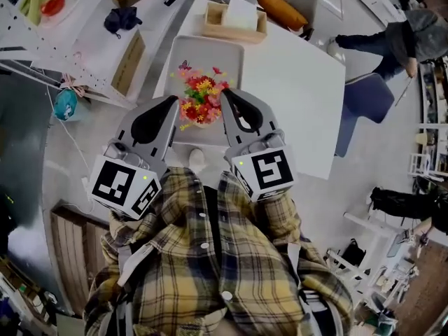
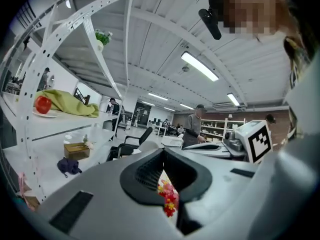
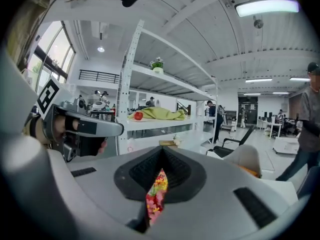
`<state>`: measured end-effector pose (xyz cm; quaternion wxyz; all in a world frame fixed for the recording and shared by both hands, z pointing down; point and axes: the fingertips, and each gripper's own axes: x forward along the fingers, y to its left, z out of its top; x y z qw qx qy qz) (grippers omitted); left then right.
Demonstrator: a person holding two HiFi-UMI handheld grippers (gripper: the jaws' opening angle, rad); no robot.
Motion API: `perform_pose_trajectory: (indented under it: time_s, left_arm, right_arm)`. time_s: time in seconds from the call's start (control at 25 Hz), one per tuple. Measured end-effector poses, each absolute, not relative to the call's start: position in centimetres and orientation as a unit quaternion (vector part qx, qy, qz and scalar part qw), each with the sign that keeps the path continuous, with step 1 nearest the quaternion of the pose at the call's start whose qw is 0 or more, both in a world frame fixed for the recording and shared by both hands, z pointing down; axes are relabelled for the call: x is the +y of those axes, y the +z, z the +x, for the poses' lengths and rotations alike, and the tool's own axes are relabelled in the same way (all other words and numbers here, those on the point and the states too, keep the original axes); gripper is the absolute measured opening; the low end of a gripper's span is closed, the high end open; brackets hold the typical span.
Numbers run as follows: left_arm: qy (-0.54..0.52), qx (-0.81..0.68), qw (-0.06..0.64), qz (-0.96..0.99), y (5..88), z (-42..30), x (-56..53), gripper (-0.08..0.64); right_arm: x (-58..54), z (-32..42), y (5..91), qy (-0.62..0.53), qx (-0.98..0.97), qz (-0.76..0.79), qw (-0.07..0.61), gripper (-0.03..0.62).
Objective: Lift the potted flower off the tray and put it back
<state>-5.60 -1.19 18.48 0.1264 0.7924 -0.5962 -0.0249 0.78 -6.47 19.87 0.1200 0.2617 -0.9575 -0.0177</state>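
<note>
Plaid shirt [image 1: 210, 271] nearest. Beyond it left tongs [image 1: 172, 103] and right tongs [image 1: 225, 94] — both closed, empty — flanking potted flower [image 1: 199, 98], standing toward near end of tray [image 1: 183, 46] on table [image 1: 294, 82].

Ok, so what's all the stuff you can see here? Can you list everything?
Potted flower with red, pink and yellow blooms: one, over the tray, between the two tongs.
Pale grey rectangular tray: one, on the table.
White table: one, middle.
Tan wooden box holding white paper: one, table's far edge.
Red apple: one, shelf at top left.
Dark blue cloth bundle: one, same shelf.
Blue chair: one, right of the table.
Plaid shirt: one, yellow and dark, bottom.
Left tongs: one, grey, shut, left of the flower.
Right tongs: one, grey, shut, right of it.
</note>
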Motion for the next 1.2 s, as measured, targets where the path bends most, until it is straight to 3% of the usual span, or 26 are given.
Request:
perform_pose_trajectory:
  time_s: [0.88,1.2]
  left_arm:
    - [0.027,-0.406,0.163,0.899,21.7,-10.1,-9.4,0.009]
    - [0.027,-0.401,0.176,0.899,23.1,-9.7,-9.3,0.009]
  right_arm:
    - [-11.6,0.5,22.1,0.052,-0.854,0.495,0.151,-0.002]
    - [-11.1,1.2,23.2,0.059,-0.86,0.482,0.157,-0.002]
